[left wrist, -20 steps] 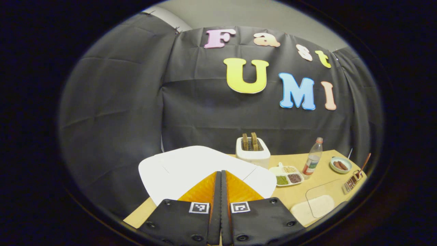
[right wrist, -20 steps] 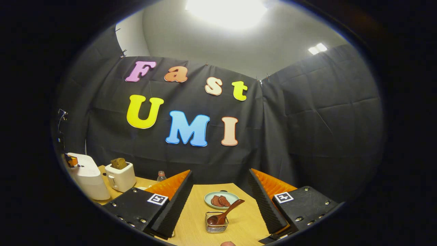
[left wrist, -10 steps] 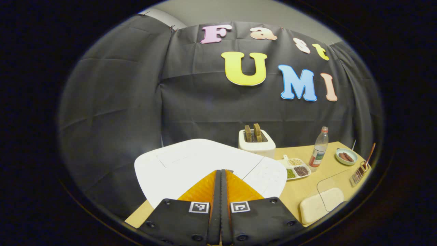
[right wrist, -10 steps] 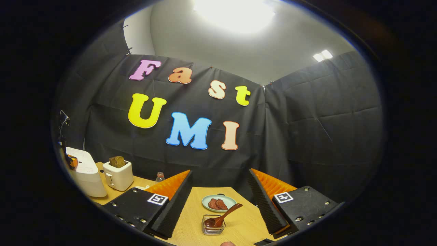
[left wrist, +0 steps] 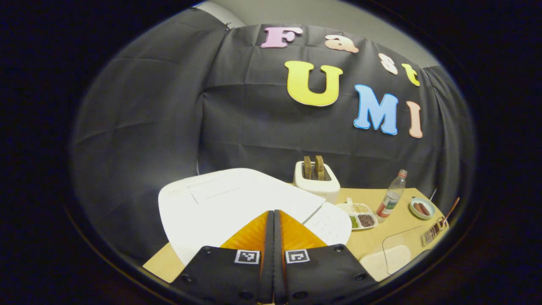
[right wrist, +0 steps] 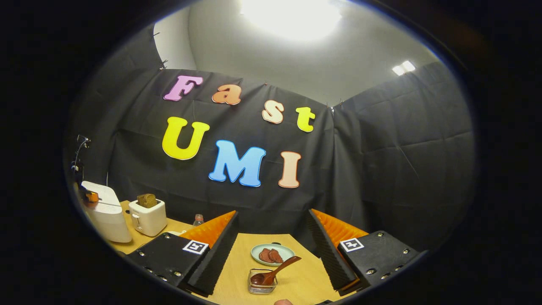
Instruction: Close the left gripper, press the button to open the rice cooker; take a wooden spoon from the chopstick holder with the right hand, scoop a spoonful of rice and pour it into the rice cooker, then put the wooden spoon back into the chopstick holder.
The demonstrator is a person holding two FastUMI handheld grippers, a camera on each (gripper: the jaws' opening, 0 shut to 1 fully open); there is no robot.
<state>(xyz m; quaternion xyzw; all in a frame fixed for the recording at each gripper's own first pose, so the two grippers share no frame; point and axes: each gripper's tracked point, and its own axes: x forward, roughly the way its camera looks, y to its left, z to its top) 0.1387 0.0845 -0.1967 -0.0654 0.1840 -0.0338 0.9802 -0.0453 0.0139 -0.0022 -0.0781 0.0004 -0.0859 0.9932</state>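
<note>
The left gripper (left wrist: pixel 273 224) is clenched, its two fingers pressed flat together with nothing between them, and it is levelled at the white rice cooker (left wrist: pixel 228 203), whose lid lies directly beyond and under the fingertips; whether the tips actually touch the lid cannot be told. The cooker stands at the left end of the wooden table (left wrist: pixel 381 237), with a white toaster (left wrist: pixel 316 182) holding two slices just behind it to the right. In the right gripper view the right gripper (right wrist: pixel 271 250) is released, jaws spread wide and holding nothing, poised above the table. The chopstick holder (right wrist: pixel 262 281), a small wire basket, sits low between the spread fingers, apart from both, with the wooden spoon (right wrist: pixel 275 271) resting in it, bowl down and handle slanting up to the right. A plate of sausages (right wrist: pixel 272 254) lies just behind the holder.
</note>
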